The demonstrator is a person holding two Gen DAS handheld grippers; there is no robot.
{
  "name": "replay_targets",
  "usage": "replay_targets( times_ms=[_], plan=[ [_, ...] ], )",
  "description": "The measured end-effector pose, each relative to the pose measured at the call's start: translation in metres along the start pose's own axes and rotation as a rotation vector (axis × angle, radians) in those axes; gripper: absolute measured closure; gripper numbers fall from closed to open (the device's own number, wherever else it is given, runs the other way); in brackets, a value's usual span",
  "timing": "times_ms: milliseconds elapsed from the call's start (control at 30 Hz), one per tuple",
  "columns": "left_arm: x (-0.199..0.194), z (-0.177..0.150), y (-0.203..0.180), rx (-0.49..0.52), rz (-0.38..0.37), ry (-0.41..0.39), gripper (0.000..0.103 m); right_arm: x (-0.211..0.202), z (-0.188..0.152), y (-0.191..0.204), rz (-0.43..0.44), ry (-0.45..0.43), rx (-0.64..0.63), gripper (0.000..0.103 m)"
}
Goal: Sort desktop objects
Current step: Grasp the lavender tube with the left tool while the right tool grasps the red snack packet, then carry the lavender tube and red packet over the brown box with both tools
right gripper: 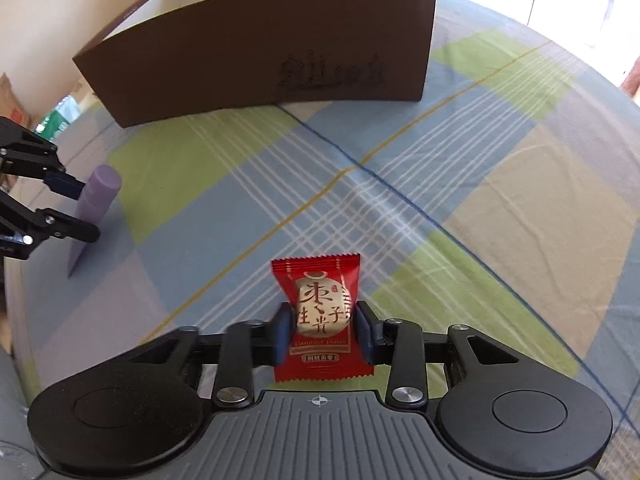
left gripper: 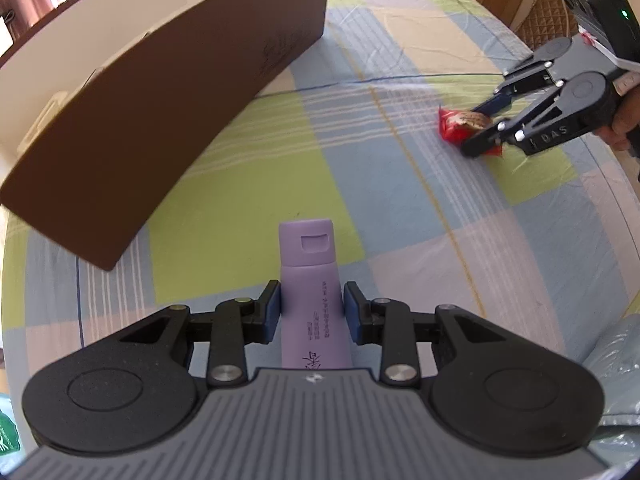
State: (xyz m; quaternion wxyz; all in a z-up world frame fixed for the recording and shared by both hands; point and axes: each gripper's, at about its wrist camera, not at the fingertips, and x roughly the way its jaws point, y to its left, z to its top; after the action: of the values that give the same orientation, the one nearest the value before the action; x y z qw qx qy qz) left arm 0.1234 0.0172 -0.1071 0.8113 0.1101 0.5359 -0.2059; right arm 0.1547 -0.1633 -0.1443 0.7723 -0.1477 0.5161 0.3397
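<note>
A purple tube (left gripper: 308, 264) lies lengthwise between the blue pads of my left gripper (left gripper: 311, 300), which is shut on its body; its cap points away from me. From the right wrist view the same tube (right gripper: 102, 184) sits in the left gripper (right gripper: 82, 212) low over the cloth. My right gripper (right gripper: 323, 328) is shut on a red snack packet (right gripper: 316, 276) with a round cream label. The left wrist view shows that packet (left gripper: 450, 124) in the right gripper (left gripper: 478, 130) at the far right. A brown open cardboard box (left gripper: 160, 120) (right gripper: 260, 60) stands behind both.
A checked green, blue and lilac cloth (right gripper: 460, 200) covers the surface. A hand (left gripper: 628, 120) holds the right gripper. A wicker chair (left gripper: 540, 12) stands past the far edge. A plastic bag (left gripper: 616, 360) lies at the lower right, and green packaging (right gripper: 60, 116) lies left of the box.
</note>
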Motion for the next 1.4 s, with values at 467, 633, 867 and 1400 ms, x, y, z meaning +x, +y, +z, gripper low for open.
replay_targets(
  times_ms=[467, 633, 867, 1400],
  plan=[
    [-0.034, -0.009, 0.031, 0.018, -0.007, -0.019, 0.075, -0.025, 0.007, 0.043, 0.088, -0.035, 0.132, 0.070],
    [-0.052, -0.011, 0.045, 0.034, 0.001, -0.042, 0.075, -0.026, 0.020, 0.056, 0.087, -0.051, 0.131, 0.070],
    [-0.074, -0.011, 0.060, 0.061, -0.008, -0.076, 0.075, -0.027, 0.038, 0.071, 0.087, -0.075, 0.128, 0.070],
    [-0.138, 0.015, 0.093, 0.189, 0.006, -0.216, 0.075, -0.043, 0.071, 0.082, 0.057, -0.126, 0.153, 0.070]
  ],
)
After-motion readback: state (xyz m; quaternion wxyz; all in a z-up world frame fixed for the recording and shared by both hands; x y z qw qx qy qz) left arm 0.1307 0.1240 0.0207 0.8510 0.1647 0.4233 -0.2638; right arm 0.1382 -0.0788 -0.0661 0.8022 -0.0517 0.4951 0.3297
